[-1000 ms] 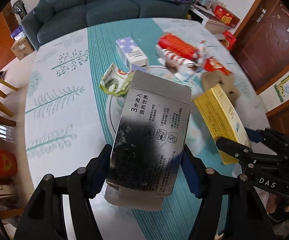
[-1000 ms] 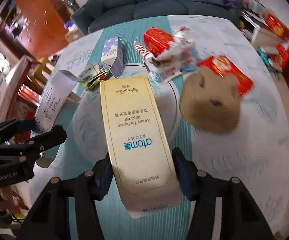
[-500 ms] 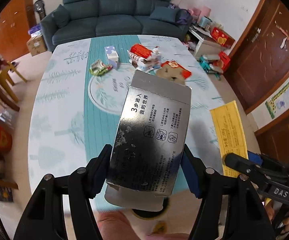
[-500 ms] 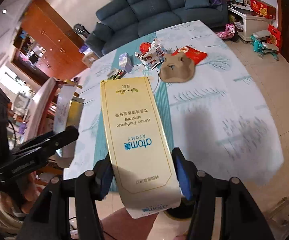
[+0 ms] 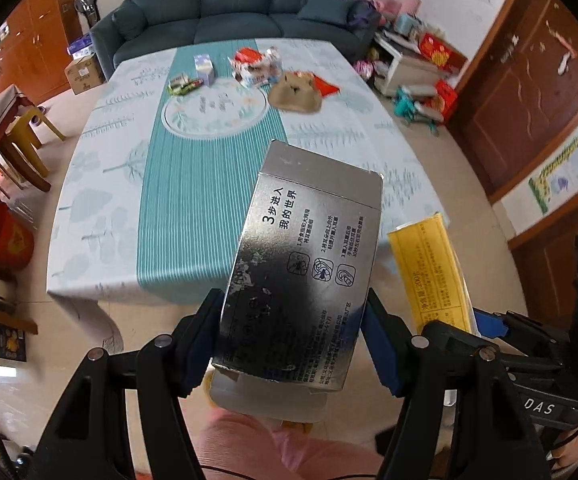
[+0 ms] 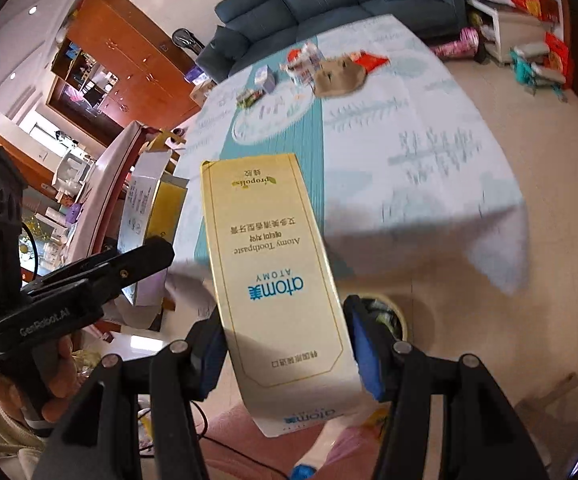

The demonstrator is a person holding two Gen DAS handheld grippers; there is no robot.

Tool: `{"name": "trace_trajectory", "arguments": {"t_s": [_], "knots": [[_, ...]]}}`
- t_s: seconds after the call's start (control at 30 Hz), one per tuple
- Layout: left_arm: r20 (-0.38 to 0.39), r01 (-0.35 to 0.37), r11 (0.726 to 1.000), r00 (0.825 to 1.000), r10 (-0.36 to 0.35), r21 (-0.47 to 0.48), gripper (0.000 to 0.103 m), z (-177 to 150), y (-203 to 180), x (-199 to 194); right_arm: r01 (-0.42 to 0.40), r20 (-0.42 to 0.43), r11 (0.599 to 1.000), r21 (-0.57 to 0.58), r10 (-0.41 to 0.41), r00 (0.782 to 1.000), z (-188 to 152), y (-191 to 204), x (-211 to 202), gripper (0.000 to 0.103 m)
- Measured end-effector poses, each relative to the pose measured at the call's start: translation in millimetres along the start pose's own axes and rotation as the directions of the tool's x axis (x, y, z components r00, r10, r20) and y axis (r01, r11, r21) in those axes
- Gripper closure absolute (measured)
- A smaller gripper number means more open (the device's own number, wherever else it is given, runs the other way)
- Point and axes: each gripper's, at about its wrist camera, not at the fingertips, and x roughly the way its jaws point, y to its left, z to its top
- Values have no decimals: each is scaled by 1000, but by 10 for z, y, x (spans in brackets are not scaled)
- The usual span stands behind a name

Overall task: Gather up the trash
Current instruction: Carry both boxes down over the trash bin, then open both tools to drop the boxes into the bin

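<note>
My left gripper (image 5: 293, 332) is shut on a silver box (image 5: 305, 256) with black print, held in the air past the table's near edge. My right gripper (image 6: 285, 344) is shut on a long yellow Atomy toothpaste box (image 6: 273, 264), also off the table. The yellow box shows at the right of the left wrist view (image 5: 429, 272). The silver box shows at the left of the right wrist view (image 6: 145, 216). A round bin (image 6: 385, 316) with trash inside sits on the floor below the right gripper, partly hidden by the box.
The table (image 5: 101, 208) with a teal striped runner carries more litter at its far end: a white-blue carton (image 5: 203, 67), red and white wrappers (image 5: 257, 66), a brown paper piece (image 5: 295, 92), a green packet (image 5: 183, 85). A sofa (image 5: 237, 4) stands behind. A red bucket (image 5: 7, 240) stands left.
Both grippers have pulled back from over the table to beyond its near edge, each still holding its box. The table litter now looks far away, and the bin has come into view.
</note>
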Motion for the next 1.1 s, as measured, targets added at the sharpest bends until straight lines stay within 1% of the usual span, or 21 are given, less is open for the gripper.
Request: {"name": "trace_trajectory", "arguments": {"t_s": [0.17, 0.37, 0.47, 0.6, 0.73, 0.9, 1.1], "knots": [[-48, -25, 999, 999, 26, 29, 38, -210, -69, 112, -2, -42, 999, 43, 4, 999, -290, -135, 94, 48], [-155, -28, 999, 987, 34, 43, 38, -507, -47, 513, 26, -108, 994, 104, -14, 994, -598, -290, 404, 48], [-200, -21, 999, 979, 29, 44, 38, -658, -29, 798, 43, -143, 990, 134, -24, 989, -764, -373, 636, 48], [-251, -22, 998, 967, 37, 62, 38, -864, 32, 1269, 93, -187, 981, 168, -60, 980, -979, -518, 1013, 48], [-277, -31, 996, 959, 53, 81, 38, -1043, 98, 1737, 141, -228, 966, 217, -90, 969, -1184, -749, 1456, 48], [-323, -47, 996, 944, 68, 72, 38, -1271, 248, 2352, 204, -286, 946, 251, -129, 949, -1426, -1045, 2047, 48], [-374, -51, 996, 924, 75, 73, 37, -1531, 362, 3082, 262, -342, 928, 263, -164, 925, -1624, -1360, 2705, 47]]}}
